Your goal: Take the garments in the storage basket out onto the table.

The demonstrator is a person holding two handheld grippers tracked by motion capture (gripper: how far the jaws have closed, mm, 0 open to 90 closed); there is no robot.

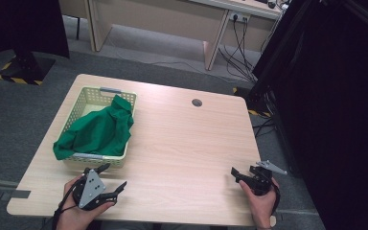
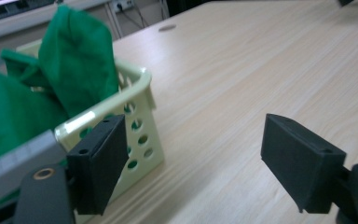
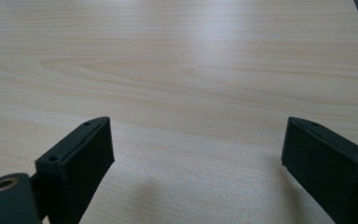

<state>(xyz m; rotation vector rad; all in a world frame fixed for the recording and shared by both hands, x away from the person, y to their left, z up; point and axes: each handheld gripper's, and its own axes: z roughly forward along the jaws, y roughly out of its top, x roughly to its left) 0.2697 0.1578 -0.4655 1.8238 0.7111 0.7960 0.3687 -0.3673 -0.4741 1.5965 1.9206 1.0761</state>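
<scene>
From the high view, a person is sitting at a pale wooden surface [image 1: 182,139], holding a hand-held gripper in each hand near its close edge. The left hand-held gripper [image 1: 112,177] is resting just in front of a pale yellow perforated basket [image 1: 81,103], its jaws spread and gripping nothing. A green cloth [image 1: 98,132] is lying heaped in the basket, spilling over the rim nearest that gripper. The right hand-held gripper [image 1: 235,173] is waiting well apart, jaws also released. In the left gripper view, the left hand-held gripper [image 2: 196,154] is pointing past the basket [image 2: 140,93] corner, with the green cloth [image 2: 74,56] bunching up above and to the left of its jaws. In the right gripper view, the right hand-held gripper [image 3: 196,158] is facing bare wood, jaws wide. To lift the cloth cleanly, the left jaws should probably be turning toward the overhanging fold and closing on a thick bunch, not on the basket rim.
</scene>
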